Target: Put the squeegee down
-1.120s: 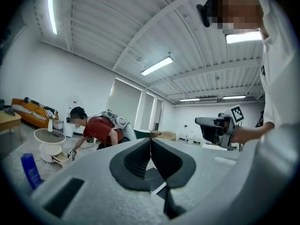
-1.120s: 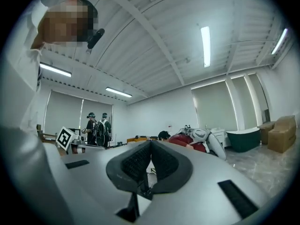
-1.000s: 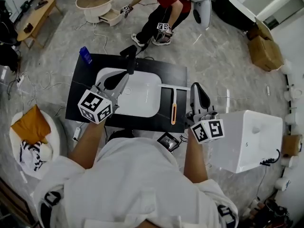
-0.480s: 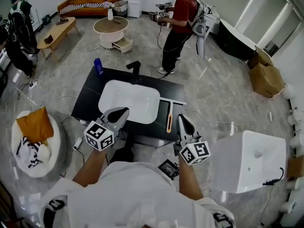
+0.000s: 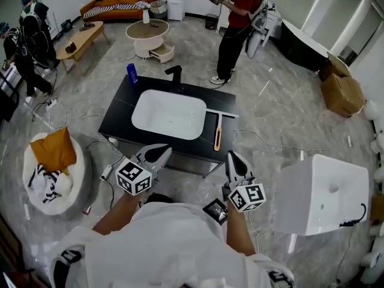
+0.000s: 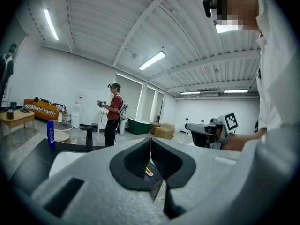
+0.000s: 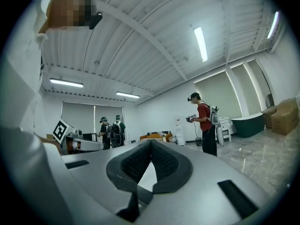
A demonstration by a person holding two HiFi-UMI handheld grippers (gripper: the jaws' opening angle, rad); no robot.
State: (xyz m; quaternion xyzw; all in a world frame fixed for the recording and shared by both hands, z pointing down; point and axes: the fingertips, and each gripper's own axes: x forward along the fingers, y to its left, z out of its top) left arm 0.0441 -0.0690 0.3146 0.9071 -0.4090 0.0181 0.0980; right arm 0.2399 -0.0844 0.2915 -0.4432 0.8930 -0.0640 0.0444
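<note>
the squeegee [image 5: 218, 134] is lying flat on the black surface [image 5: 117, 119], just right of the white basin [image 5: 169, 114]. its orange handle is pointing toward the near edge and its blade is sitting at the far end. nothing is touching it.

the right gripper [image 5: 231, 157] is hovering off the near edge of the surface, apart from the handle, with its fingers pressed together on nothing. the left gripper [image 5: 164, 152] is hanging off the near edge too, in front of the basin, fingers likewise closed and empty.

to my eye the putting-down step is looking finished, with the tool resting free. the next move is probably calling only for keeping both grippers clear, so the handle isn't getting nudged.

a faucet [image 5: 176, 75] and a blue bottle [image 5: 132, 74] are standing at the far side.
</note>
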